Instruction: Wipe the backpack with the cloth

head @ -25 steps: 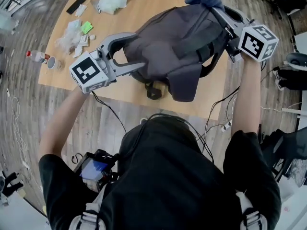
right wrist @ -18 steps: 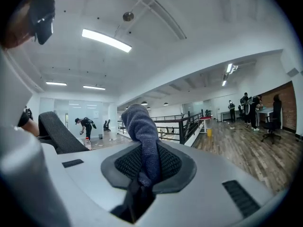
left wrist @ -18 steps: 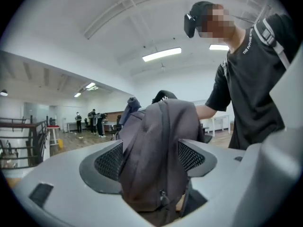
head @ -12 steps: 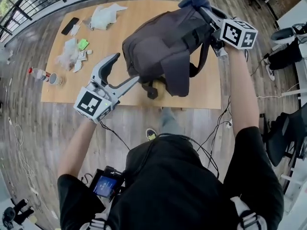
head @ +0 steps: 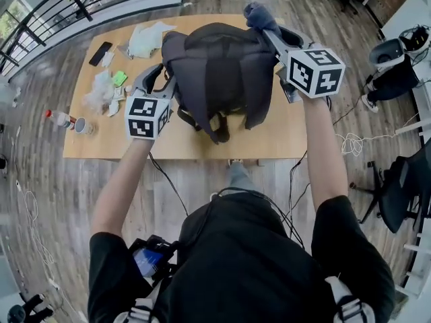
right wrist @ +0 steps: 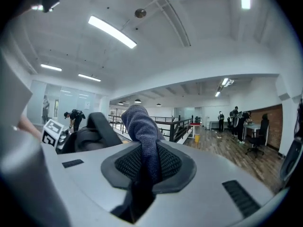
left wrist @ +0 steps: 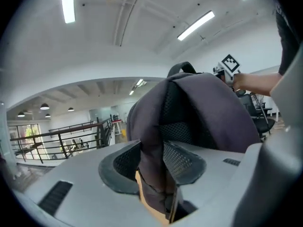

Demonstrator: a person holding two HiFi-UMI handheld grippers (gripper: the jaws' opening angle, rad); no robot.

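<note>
Items in the head view are tallying as follows: one table (head: 283, 136), one backpack (head: 215, 66), one cloth (head: 259, 15), one black phone (head: 101, 54), one bottle (head: 59, 118), one cup (head: 82, 125), one green packet (head: 119, 78). Loose white wrappers (head: 149, 39) are lying too bunched for counting.

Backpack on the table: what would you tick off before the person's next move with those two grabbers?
1. Left gripper steadies the backpack: ok; its jaws have just been closing and pinch a fold of fabric.
2. Right gripper holds the cloth: ok, clamped in its grip.
3. Backpack stands on the table: ok.
4. Cloth touches the backpack: cannot tell; it sits by the top corner.
5. Wrappers clear of the backpack: ok, they lie at the table's left.
</note>
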